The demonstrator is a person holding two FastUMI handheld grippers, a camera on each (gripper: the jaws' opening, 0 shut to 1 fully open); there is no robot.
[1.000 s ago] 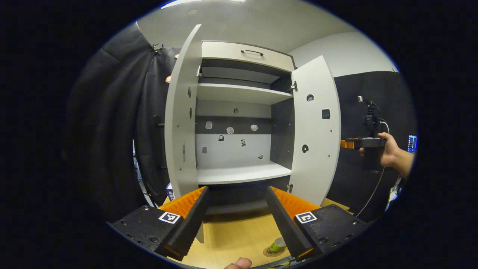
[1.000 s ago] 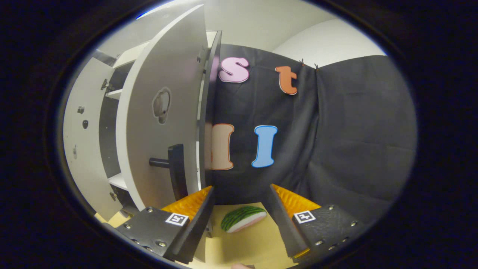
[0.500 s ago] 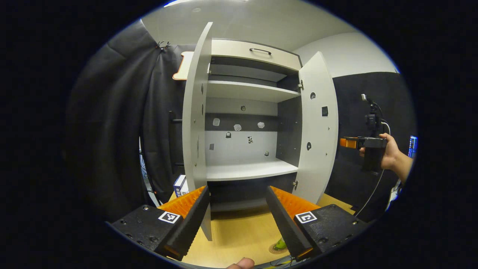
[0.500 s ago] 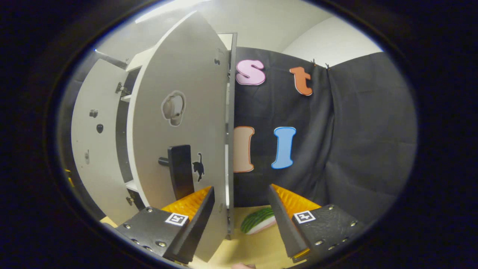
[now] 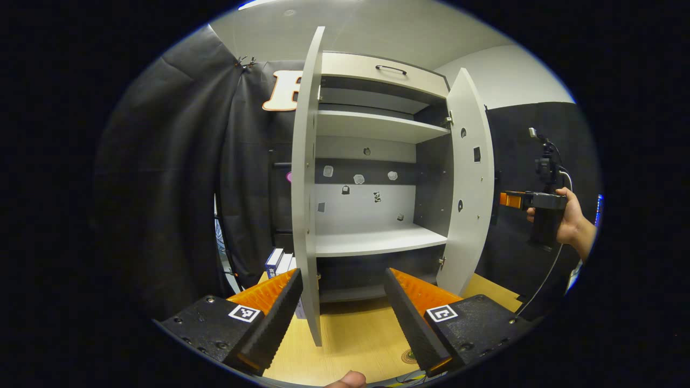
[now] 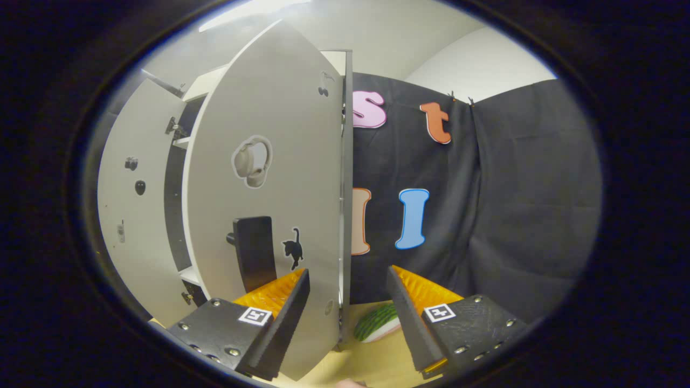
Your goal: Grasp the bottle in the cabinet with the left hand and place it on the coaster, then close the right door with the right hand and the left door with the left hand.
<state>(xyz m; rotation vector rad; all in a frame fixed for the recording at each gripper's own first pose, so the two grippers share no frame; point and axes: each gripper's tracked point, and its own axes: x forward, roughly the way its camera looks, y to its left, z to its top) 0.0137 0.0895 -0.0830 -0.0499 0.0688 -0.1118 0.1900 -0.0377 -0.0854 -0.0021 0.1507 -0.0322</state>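
The white cabinet (image 5: 372, 242) stands with both doors swung out and its shelves bare. Its left door (image 5: 306, 205) shows edge-on above my open left gripper (image 5: 342, 272). Beside my right finger (image 5: 415, 318) a sliver of the coaster (image 5: 411, 356) peeks out on the wooden table; the bottle is hidden. A hand holds the right gripper (image 5: 504, 200) just outside the right door (image 5: 470, 188). In the right gripper view, that door's outer face (image 6: 269, 178) with its black handle (image 6: 253, 252) is close ahead of my open right gripper (image 6: 347, 270), with nothing held.
Blue-and-white boxes (image 5: 277, 261) stand on the table (image 5: 350, 334) left of the cabinet. A watermelon-slice toy (image 6: 377, 322) lies on the table behind the right door. A closed drawer with a dark handle (image 5: 391, 69) tops the cabinet. Black cloth hangs on both sides.
The left view has shifted left, so the left door went from inner face to edge-on, and the bottle slid behind my right finger. The right gripper moved closer to the right door.
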